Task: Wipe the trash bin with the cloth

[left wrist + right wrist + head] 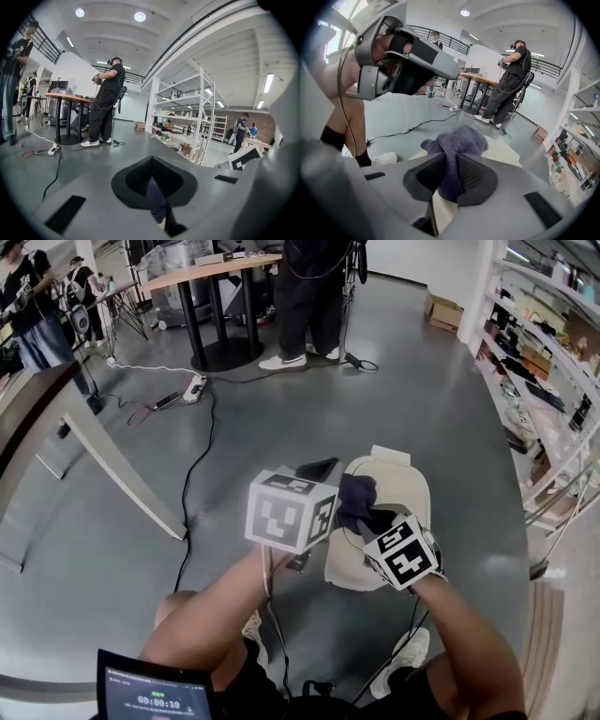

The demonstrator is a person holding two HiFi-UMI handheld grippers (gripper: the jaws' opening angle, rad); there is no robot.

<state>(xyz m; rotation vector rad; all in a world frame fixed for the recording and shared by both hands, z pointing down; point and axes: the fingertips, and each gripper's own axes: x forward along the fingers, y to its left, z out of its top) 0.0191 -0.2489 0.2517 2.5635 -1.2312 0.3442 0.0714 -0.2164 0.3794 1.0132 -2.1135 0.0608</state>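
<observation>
Right now the right gripper pinches the dark cloth over the cream trash bin, while the left gripper hangs just beside, jaws pressed together.

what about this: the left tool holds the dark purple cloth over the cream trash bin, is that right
Not quite: it is the right tool, not the left, that holds the dark purple cloth over the cream trash bin. The right gripper view shows the cloth pinched between its jaws, while the left tool hangs apart from it.

Bright ceiling lights, fisheye-warped dark edges
</observation>
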